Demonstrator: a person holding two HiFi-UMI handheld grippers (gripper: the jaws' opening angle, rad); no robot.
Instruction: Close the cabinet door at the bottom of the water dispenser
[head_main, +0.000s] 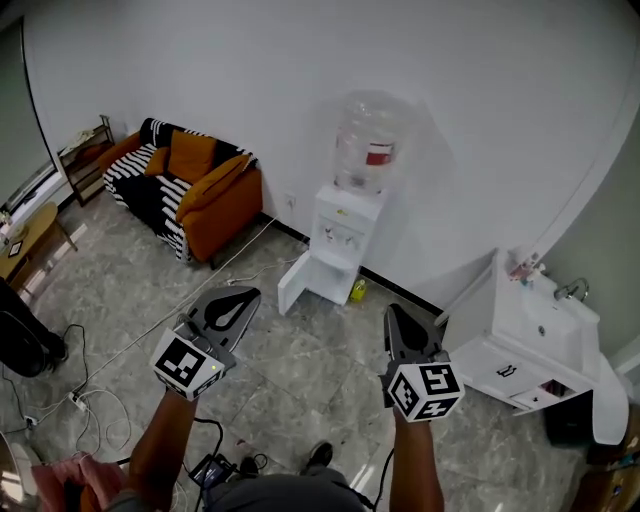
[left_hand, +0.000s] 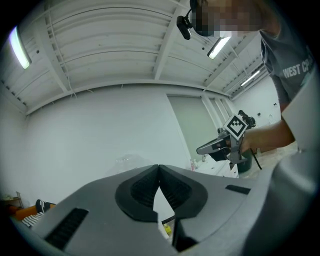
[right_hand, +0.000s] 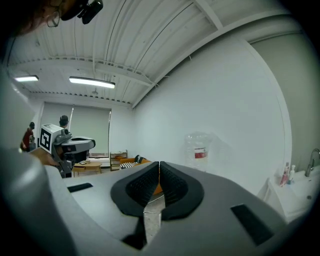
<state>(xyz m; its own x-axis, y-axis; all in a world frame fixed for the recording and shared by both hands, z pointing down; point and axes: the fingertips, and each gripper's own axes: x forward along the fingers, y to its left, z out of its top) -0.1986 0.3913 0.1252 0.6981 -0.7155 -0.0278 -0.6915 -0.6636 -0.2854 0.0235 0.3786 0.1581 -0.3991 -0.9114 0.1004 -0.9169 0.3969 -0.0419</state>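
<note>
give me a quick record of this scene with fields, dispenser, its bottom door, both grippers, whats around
water dispenser: white, against the wall, clear bottle on top
cabinet door: open, swung out to the dispenser's left in the head view
left gripper: jaws together, nothing between them, short of the door
right gripper: jaws together, nothing between them, short of the dispenser
nearby: striped sofa with orange cushions at left, white sink at right, cables on the floor
task state: door not yet closed
</note>
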